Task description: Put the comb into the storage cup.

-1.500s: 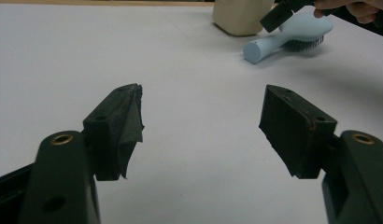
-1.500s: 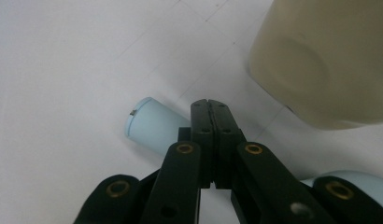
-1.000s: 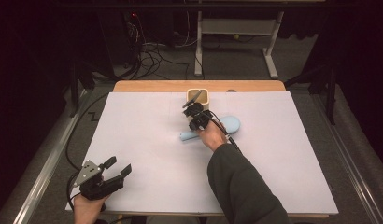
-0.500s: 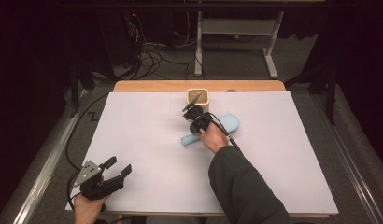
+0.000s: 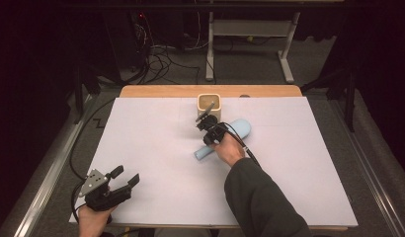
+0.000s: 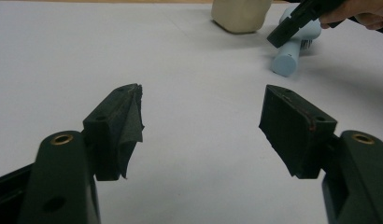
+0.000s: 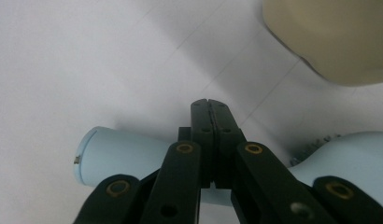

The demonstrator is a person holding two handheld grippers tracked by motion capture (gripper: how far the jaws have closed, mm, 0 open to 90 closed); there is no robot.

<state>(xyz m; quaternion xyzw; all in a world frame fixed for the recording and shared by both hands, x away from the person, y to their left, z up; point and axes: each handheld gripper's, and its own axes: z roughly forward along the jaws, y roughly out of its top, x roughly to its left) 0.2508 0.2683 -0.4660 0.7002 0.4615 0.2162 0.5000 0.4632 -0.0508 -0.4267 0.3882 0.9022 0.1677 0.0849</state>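
A light blue hairbrush (image 5: 240, 128) lies on the white table cover (image 5: 151, 143), with its handle end (image 7: 119, 158) pointing toward the near left. My right gripper (image 5: 204, 119) hovers just over the handle, and its jaws are pressed together with nothing between them (image 7: 210, 105). Just behind it stands a beige cup (image 5: 209, 106) with a dark stick inside. My left gripper (image 5: 125, 176) rests at the near left corner, open and empty (image 6: 203, 126). Seen from the left gripper view, the brush (image 6: 287, 60) and cup (image 6: 241, 14) are far ahead.
The white cover ends at a wooden table edge (image 5: 161, 91) behind the cup. Cables (image 5: 161, 59) and a desk frame (image 5: 250, 44) stand on the floor beyond. A cable (image 5: 245, 148) trails from the right gripper along the sleeve.
The right hand and its gripper have drawn slightly toward the near side, and the brush's handle end now lies a little nearer. The left gripper has stayed still.
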